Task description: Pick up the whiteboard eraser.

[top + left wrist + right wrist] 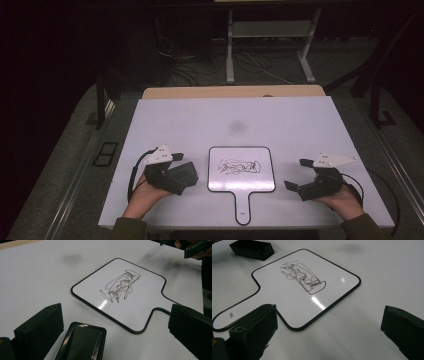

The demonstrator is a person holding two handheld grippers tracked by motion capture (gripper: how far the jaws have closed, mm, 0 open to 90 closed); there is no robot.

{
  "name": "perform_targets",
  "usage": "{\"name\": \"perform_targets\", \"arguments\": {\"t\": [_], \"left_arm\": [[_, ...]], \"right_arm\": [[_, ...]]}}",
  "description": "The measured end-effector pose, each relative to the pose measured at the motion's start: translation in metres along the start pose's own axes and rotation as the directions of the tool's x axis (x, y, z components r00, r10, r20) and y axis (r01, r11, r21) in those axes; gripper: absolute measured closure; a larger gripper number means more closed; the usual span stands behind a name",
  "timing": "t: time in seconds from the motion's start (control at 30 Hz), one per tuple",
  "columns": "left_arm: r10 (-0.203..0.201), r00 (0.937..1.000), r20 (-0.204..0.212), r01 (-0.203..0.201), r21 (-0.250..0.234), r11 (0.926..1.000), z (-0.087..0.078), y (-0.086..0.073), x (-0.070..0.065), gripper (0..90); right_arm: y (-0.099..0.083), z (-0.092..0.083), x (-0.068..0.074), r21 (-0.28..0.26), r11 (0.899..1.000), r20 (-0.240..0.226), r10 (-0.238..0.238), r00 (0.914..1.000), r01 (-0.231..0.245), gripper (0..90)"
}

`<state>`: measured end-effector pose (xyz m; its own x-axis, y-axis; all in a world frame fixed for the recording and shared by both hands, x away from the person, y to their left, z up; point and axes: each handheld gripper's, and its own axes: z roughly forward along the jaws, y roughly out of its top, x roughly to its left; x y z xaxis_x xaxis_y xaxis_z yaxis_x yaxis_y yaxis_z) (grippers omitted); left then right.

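White surface [280, 125] under dim light, paddle-shaped whiteboard [241, 169] with black scribble lay flat near the front edge, handle toward it, left gripper [186, 175] fingers open over a black eraser [81, 343], right gripper [297, 176] fingers open, empty.

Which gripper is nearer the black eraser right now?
Left. The left gripper is right at the eraser, which lies between its open jaws. The right gripper is across the whiteboard.
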<state>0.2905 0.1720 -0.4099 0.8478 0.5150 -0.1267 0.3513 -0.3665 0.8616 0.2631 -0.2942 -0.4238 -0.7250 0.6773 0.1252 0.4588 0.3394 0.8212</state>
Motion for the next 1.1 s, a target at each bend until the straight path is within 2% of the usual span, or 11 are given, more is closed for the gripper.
{"name": "perform_targets", "arguments": {"t": [0.73, 1.1], "left_arm": [[0.016, 0.9999, -0.005, -0.016, 0.009, 0.9998, -0.001, 0.011, 0.004, 0.0], [0.022, 0.9997, -0.014, -0.022, 0.010, 0.9997, -0.002, 0.014, 0.013, 0.0]], "right_arm": [[-0.002, -0.002, -0.002, -0.015, 1.000, -0.002, 0.004, 1.0000, -0.004, 0.0], [-0.002, -0.001, -0.001, -0.012, 1.000, -0.009, 0.002, 1.0000, -0.002, 0.0]]}}
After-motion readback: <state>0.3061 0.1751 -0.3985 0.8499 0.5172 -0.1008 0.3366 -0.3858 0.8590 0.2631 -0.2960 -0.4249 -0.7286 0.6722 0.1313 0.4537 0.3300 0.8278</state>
